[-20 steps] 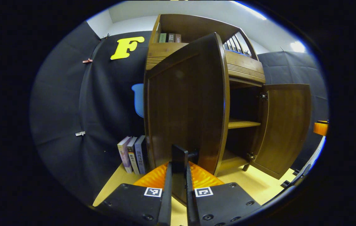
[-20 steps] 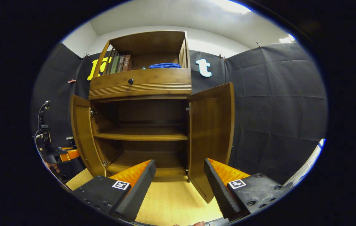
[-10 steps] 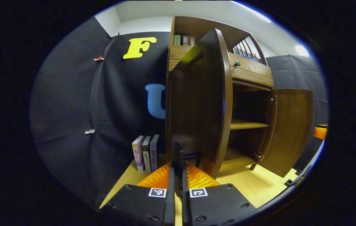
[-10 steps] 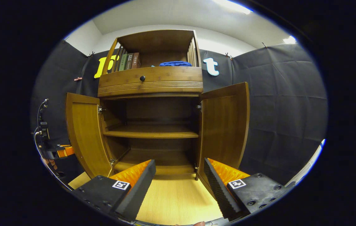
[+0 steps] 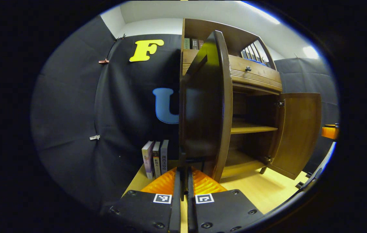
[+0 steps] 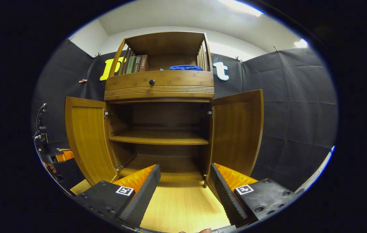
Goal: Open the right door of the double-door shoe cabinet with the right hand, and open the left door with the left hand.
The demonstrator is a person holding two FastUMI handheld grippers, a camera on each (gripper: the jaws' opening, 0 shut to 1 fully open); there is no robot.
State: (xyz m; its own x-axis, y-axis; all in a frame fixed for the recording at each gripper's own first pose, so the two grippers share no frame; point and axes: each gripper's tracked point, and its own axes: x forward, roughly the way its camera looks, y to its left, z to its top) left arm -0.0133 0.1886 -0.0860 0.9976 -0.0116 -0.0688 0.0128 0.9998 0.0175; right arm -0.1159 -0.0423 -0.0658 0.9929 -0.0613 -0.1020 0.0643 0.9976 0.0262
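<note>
Both doors (image 6: pixel 88 136) open, left gripper (image 5: pixel 183 181) fingers pinching handle (image 5: pixel 192 160)

The tall wooden shoe cabinet (image 6: pixel 159 87) is warm honey-brown with fine horizontal grooves across its drawer front and a small black round knob (image 6: pixel 151 82). Its left door (image 6: pixel 88 137) and right door (image 6: pixel 237 132) show amber vertical grain. A bright blue folded cloth (image 6: pixel 185 67) lies on top. The pale yellow wood-grain floor (image 6: pixel 180 207) is lightly streaked.
</note>
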